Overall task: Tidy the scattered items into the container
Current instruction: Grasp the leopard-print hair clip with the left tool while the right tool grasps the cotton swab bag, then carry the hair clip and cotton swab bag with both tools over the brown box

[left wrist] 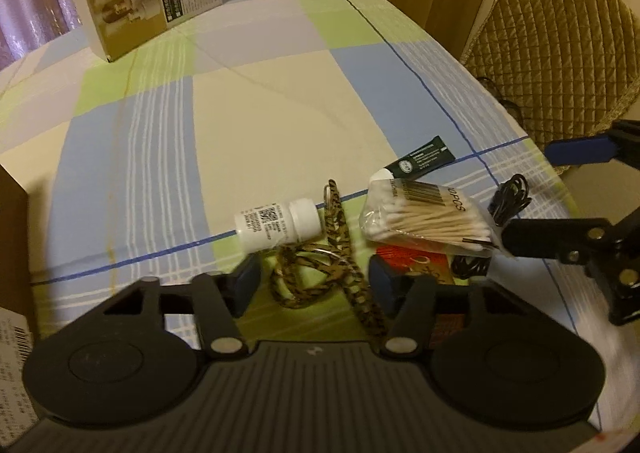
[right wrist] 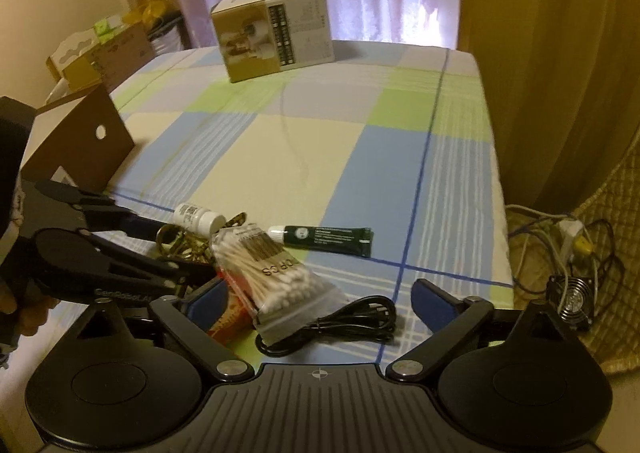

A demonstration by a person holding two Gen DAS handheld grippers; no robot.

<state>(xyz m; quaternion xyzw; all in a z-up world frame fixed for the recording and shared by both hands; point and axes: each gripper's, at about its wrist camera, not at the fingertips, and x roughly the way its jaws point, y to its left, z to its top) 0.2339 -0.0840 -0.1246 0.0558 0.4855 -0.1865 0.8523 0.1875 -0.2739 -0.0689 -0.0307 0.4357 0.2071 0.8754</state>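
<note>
The items lie bunched near the table's front edge. My left gripper (left wrist: pixel 316 287) is open, its blue pads either side of a leopard-print lanyard (left wrist: pixel 332 253). Just past it lie a white bottle (left wrist: pixel 280 225) on its side, a bag of cotton swabs (left wrist: pixel 428 217), a green tube (left wrist: pixel 424 161), a red packet (left wrist: pixel 416 265) and a coiled black cable (left wrist: pixel 512 201). My right gripper (right wrist: pixel 322 303) is wide open above the cable (right wrist: pixel 352 319) and the swab bag (right wrist: pixel 276 277). A brown cardboard box (right wrist: pixel 80 141) stands open at the left.
A white and tan product box (right wrist: pixel 276 37) stands at the far end of the checked tablecloth (right wrist: pixel 304 149). A quilted chair (left wrist: pixel 560 33) is beside the table's right edge. Wires and a small fan (right wrist: pixel 572 301) lie on the floor to the right. Curtains hang behind.
</note>
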